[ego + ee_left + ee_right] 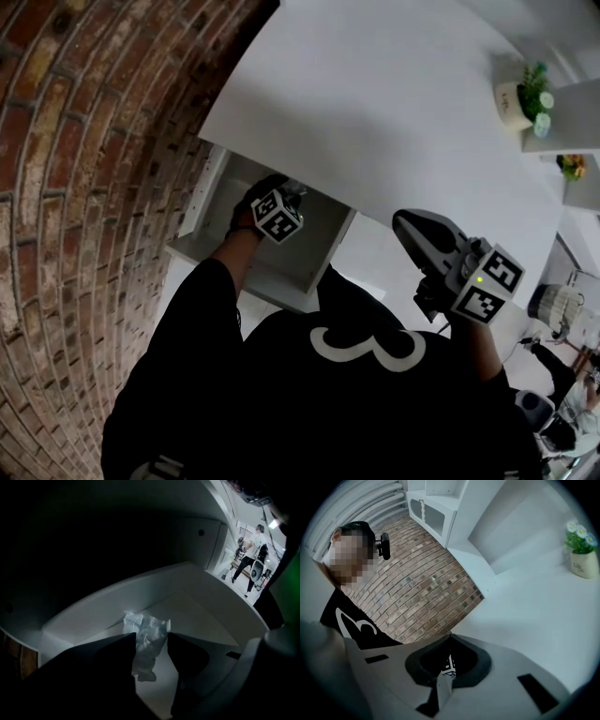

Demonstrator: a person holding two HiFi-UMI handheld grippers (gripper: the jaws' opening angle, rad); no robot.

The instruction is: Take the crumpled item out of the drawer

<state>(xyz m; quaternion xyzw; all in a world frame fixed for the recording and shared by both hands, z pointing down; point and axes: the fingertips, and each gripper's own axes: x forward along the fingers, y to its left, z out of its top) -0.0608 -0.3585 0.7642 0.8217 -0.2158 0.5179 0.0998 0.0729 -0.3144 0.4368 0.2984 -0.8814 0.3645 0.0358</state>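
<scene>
The crumpled item (146, 641) is a wad of clear plastic on the floor of the open white drawer (93, 616), seen in the left gripper view. My left gripper (152, 637) points down into the drawer with one dark jaw on each side of the wad. The jaws stand apart, close to its edges, and I see no squeeze on it. In the head view only the left gripper's marker cube (277, 217) shows over the drawer (208, 246). My right gripper (405, 223) hovers off the drawer's right, jaws together and empty, also seen as my right gripper (450, 639).
The white tabletop (375, 112) overhangs the back of the drawer. A potted plant (525, 94) stands at its far right. A brick surface (84, 187) fills the left. White shelving (436, 503) lies beyond. A person (251, 557) stands far off.
</scene>
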